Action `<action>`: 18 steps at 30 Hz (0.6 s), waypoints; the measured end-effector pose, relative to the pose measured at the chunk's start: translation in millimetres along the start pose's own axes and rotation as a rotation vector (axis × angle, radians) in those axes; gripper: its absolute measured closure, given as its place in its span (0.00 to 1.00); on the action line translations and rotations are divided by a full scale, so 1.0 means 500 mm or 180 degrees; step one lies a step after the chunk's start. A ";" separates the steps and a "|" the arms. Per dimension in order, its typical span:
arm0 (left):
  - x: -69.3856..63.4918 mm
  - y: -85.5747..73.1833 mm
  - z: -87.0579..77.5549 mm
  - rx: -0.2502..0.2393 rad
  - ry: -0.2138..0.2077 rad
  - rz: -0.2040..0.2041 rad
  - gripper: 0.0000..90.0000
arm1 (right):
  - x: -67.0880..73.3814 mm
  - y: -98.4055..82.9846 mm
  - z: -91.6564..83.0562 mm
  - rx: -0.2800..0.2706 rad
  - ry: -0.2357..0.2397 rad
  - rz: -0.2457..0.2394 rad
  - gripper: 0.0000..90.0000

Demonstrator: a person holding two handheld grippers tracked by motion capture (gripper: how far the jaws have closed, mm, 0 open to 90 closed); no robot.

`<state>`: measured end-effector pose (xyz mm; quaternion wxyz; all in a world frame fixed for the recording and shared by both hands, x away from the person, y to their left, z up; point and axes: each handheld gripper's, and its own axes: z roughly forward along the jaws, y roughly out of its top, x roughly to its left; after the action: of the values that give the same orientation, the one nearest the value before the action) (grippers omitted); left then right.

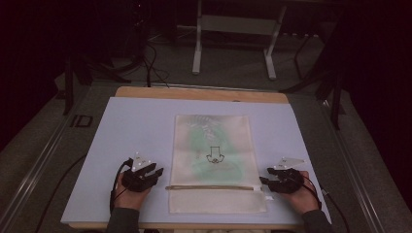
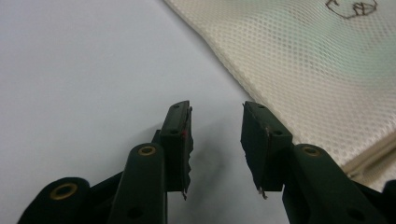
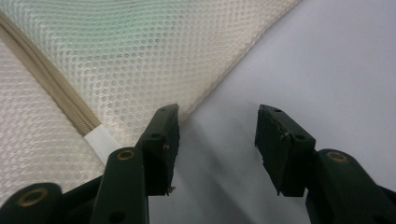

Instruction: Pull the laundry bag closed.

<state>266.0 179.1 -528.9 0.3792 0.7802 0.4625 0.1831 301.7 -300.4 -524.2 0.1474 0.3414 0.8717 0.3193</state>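
Observation:
A cream mesh zip bag lies flat in the middle of the pale blue mat, with something green showing through it and a small black drawing on its front. Its zipper runs across near the front end. My left gripper rests open on the mat just left of the bag, nothing between its jaws; the bag's edge lies to its right. My right gripper rests open at the bag's right edge, by the zipper's white end tab. The mesh lies beside its left jaw.
The mat covers a wooden tabletop whose far edge shows beyond it. Metal frame legs stand on the dark floor behind the table. Cables trail from both grippers. Bare mat lies left and right of the bag.

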 end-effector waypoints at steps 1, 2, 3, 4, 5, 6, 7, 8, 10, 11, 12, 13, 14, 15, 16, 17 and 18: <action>0.001 -0.001 -0.002 -0.0005 -0.0016 0.0003 0.69 | 0.001 0.001 -0.001 0.0019 -0.0011 -0.0018 0.55; 0.003 -0.001 -0.004 0.0005 -0.0032 -0.0016 0.69 | 0.002 0.002 -0.003 0.0036 -0.0016 -0.0028 0.55; 0.003 -0.002 -0.004 0.0013 -0.0031 -0.0021 0.69 | 0.004 0.004 -0.005 0.0048 0.0002 -0.0034 0.55; 0.003 -0.002 -0.004 0.0013 -0.0031 -0.0021 0.69 | 0.004 0.004 -0.005 0.0048 0.0002 -0.0034 0.55; 0.008 -0.001 -0.003 0.0064 -0.0046 0.0001 0.69 | 0.006 0.008 -0.006 0.0114 0.0030 -0.0116 0.56; 0.009 -0.001 -0.004 0.0066 -0.0035 0.0012 0.69 | 0.007 0.010 -0.006 0.0147 0.0039 -0.0130 0.56; 0.010 -0.001 -0.005 0.0061 -0.0041 0.0014 0.69 | 0.008 0.011 -0.006 0.0160 0.0041 -0.0140 0.56; 0.010 -0.001 -0.005 0.0061 -0.0041 0.0014 0.69 | 0.008 0.011 -0.006 0.0160 0.0041 -0.0140 0.56; 0.010 -0.002 -0.007 0.0058 -0.0066 0.0036 0.68 | 0.009 0.015 -0.009 0.0193 0.0078 -0.0148 0.56; 0.010 -0.002 -0.007 0.0056 -0.0063 0.0045 0.68 | 0.010 0.017 -0.010 0.0206 0.0096 -0.0143 0.56; 0.011 -0.002 -0.006 0.0054 -0.0084 0.0048 0.68 | 0.010 0.019 -0.011 0.0224 0.0110 -0.0168 0.56; 0.011 -0.001 -0.006 0.0055 -0.0106 0.0066 0.67 | 0.011 0.022 -0.012 0.0250 0.0119 -0.0191 0.56; 0.010 -0.001 -0.005 0.0050 -0.0120 0.0088 0.67 | 0.012 0.024 -0.013 0.0258 0.0118 -0.0203 0.56; 0.008 -0.001 -0.005 0.0051 -0.0118 0.0100 0.66 | 0.011 0.026 -0.016 0.0279 0.0134 -0.0208 0.56; 0.006 -0.001 -0.005 0.0053 -0.0127 0.0122 0.66 | 0.011 0.029 -0.017 0.0279 0.0176 -0.0208 0.57; 0.005 -0.001 -0.005 0.0055 -0.0130 0.0139 0.66 | 0.012 0.032 -0.019 0.0301 0.0211 -0.0232 0.58; 0.004 -0.001 -0.005 0.0057 -0.0120 0.0143 0.66 | 0.013 0.034 -0.020 0.0320 0.0226 -0.0242 0.58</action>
<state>265.2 181.9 -527.7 0.3767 0.7971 0.4393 0.1726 300.7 -291.0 -505.7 0.1111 0.3035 0.9036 0.2812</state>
